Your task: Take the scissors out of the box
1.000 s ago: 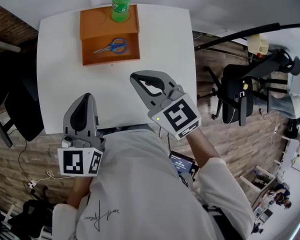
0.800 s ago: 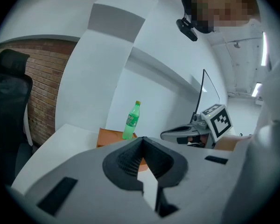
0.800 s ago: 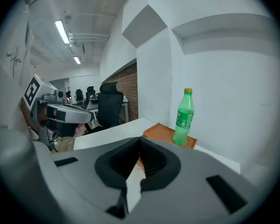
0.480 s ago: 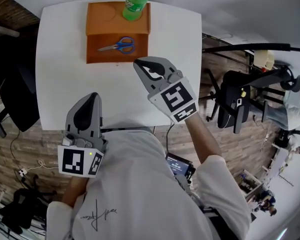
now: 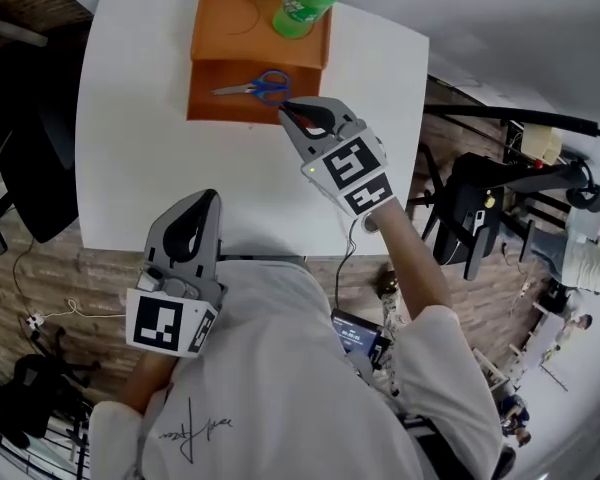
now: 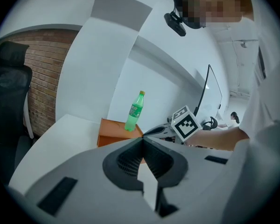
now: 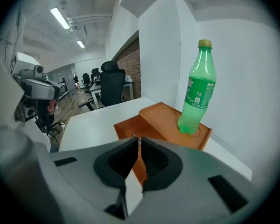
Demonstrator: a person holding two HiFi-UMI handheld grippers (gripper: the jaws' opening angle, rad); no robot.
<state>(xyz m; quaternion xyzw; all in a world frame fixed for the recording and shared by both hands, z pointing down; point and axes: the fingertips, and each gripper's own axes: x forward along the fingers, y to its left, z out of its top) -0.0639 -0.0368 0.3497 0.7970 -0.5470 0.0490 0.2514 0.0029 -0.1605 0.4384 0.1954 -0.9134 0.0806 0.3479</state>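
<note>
Blue-handled scissors (image 5: 255,87) lie flat in the open front compartment of the orange box (image 5: 208,30) at the table's far side. A green bottle (image 5: 305,3) stands on the box's rear lid, and the right gripper view also shows the bottle (image 7: 197,94) on the box (image 7: 161,120). My right gripper (image 5: 285,108) hovers at the box's front right corner, just right of the scissor handles. Its jaws have just been opening and show a narrow slit with nothing between them. My left gripper (image 5: 208,200) is shut and empty near the table's front edge.
The white table (image 5: 140,168) spreads between the box and me. A black office chair (image 5: 25,183) stands off its left side, and another chair (image 5: 480,208) and a boom arm stand on the right. The table edge runs just beyond my left gripper.
My right gripper has travelled forward and down from mid-table to the box's front right corner, and its jaws have parted a crack. The left gripper has sunk a little.
</note>
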